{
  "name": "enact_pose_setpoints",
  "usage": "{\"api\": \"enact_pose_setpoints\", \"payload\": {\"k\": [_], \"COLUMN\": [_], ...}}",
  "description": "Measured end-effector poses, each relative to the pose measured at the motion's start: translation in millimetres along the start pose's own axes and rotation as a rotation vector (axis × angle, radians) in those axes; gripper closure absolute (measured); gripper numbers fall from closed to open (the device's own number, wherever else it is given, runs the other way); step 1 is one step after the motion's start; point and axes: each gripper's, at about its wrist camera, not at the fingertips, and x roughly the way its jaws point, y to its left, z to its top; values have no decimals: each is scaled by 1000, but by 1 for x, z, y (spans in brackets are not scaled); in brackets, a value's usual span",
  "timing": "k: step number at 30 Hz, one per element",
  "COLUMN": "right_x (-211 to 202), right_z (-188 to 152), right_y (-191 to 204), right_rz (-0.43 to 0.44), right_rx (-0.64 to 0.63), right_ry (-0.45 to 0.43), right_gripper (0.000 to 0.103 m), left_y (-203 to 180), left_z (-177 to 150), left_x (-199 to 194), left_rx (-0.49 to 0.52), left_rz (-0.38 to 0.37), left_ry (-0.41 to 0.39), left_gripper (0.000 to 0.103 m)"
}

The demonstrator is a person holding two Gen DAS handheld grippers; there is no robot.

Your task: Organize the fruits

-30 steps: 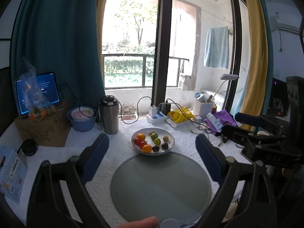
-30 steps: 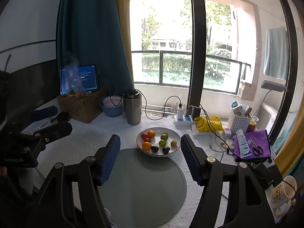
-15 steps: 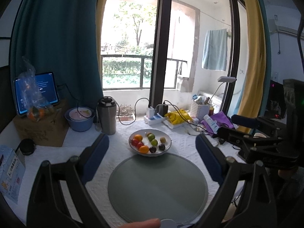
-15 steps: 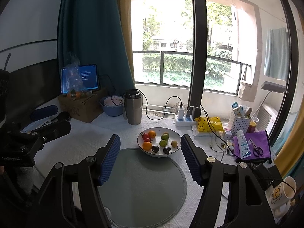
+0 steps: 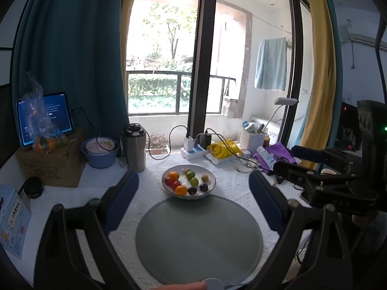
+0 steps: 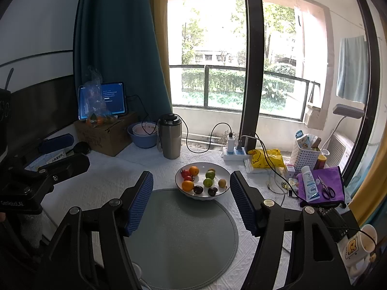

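A white bowl (image 5: 208,172) holds several small fruits: oranges (image 5: 181,189), green ones (image 5: 193,181), red ones and dark plums. It stands on the white tablecloth just beyond a round grey-green mat (image 5: 198,239). It also shows in the right wrist view (image 6: 223,172), with the mat (image 6: 183,239) in front. My left gripper (image 5: 193,193) is open and empty, held above the mat and short of the bowl. My right gripper (image 6: 191,191) is open and empty, also above the mat. Each gripper shows in the other's view at the side.
A steel thermos (image 5: 134,147), a blue basin (image 5: 99,152), a cardboard box (image 5: 52,166) with a tablet and bagged oranges stand at the back left. A power strip (image 6: 233,155), yellow bag (image 6: 266,160), white basket (image 6: 304,154), purple cloth with scissors (image 6: 324,188) and a mug (image 6: 358,246) lie at the right.
Both grippers have drifted slightly; the bowl sits a little lower left in the left wrist view. Both stay open and nothing on the table has moved.
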Motion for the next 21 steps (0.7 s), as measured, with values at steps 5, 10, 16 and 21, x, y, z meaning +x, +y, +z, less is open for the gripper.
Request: {"api": "enact_pose_setpoints", "payload": {"k": [5, 10, 16, 21], "right_x": [0, -2, -2, -3], "right_z": [0, 0, -1, -2], "right_y": [0, -1, -1, -1], "right_rz": [-1, -2, -1, -1], "right_rx": [1, 2, 1, 1], "right_ry": [0, -1, 1, 1], "right_gripper": [34, 34, 34, 34], "left_y": [-1, -2, -2, -2], "left_z": [0, 0, -1, -1], "left_x": [-1, -1, -2, -3], "left_rx": [2, 0, -3, -4], "left_rz": [-9, -11, -18, -19], "left_ry": [-4, -3, -1, -3], "left_gripper": [10, 10, 10, 10]}}
